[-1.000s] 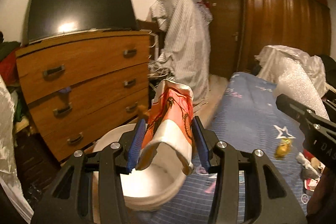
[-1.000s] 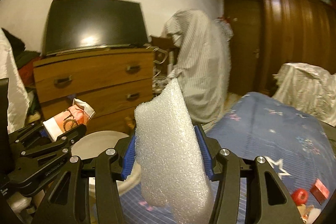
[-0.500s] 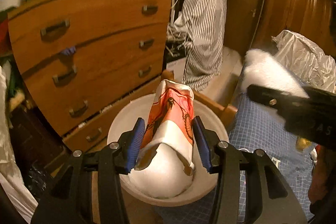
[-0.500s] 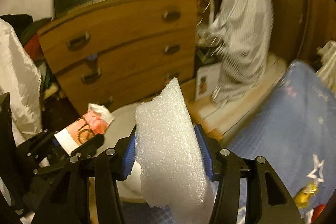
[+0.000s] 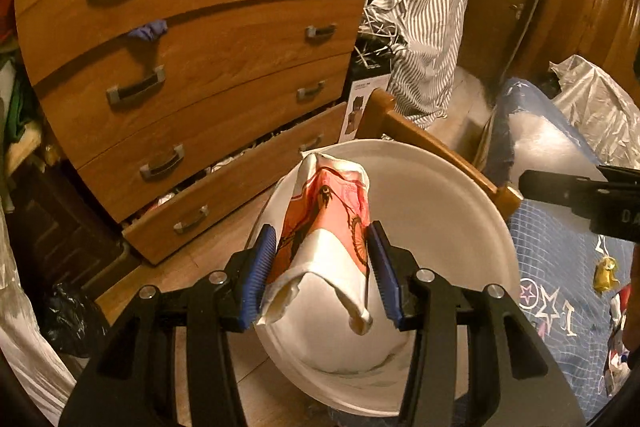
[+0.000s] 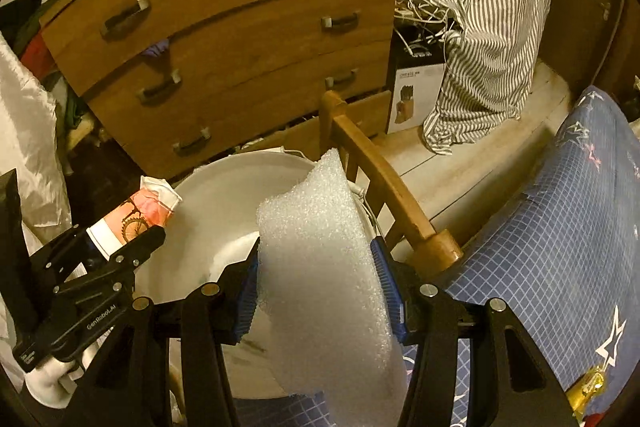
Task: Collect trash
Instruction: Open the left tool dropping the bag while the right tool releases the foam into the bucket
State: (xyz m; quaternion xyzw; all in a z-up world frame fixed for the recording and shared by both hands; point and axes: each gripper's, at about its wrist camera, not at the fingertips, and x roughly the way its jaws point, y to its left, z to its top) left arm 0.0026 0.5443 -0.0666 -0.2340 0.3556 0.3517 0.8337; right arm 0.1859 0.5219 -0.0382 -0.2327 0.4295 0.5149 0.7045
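Note:
My left gripper (image 5: 322, 267) is shut on a crumpled orange-and-white paper bag (image 5: 324, 227) printed with a bicycle, held over the white round bin (image 5: 460, 195). The right wrist view shows the same bag (image 6: 136, 215) in the left gripper (image 6: 120, 247) at the bin's left rim. A sheet of white foam wrap (image 6: 324, 267) stands up between the blue pads of my right gripper (image 6: 320, 287), which is shut on it above the bin (image 6: 216, 211). The right gripper's black body (image 5: 580, 195) enters the left wrist view from the right, with foam (image 5: 540, 147) behind it.
A wooden chest of drawers (image 5: 200, 67) stands just behind the bin, its bottom drawer ajar. A wooden bed frame rail (image 6: 384, 187) runs beside the bin, with a blue starred bedspread (image 6: 560, 227) to the right. A gold wrapper (image 5: 604, 267) lies on the bedspread. Striped cloth (image 6: 488, 27) hangs beyond.
Both grippers have moved forward and tilted down, bringing the bag and the foam over the white bin. The drawers loom closer. Both grips are unchanged.

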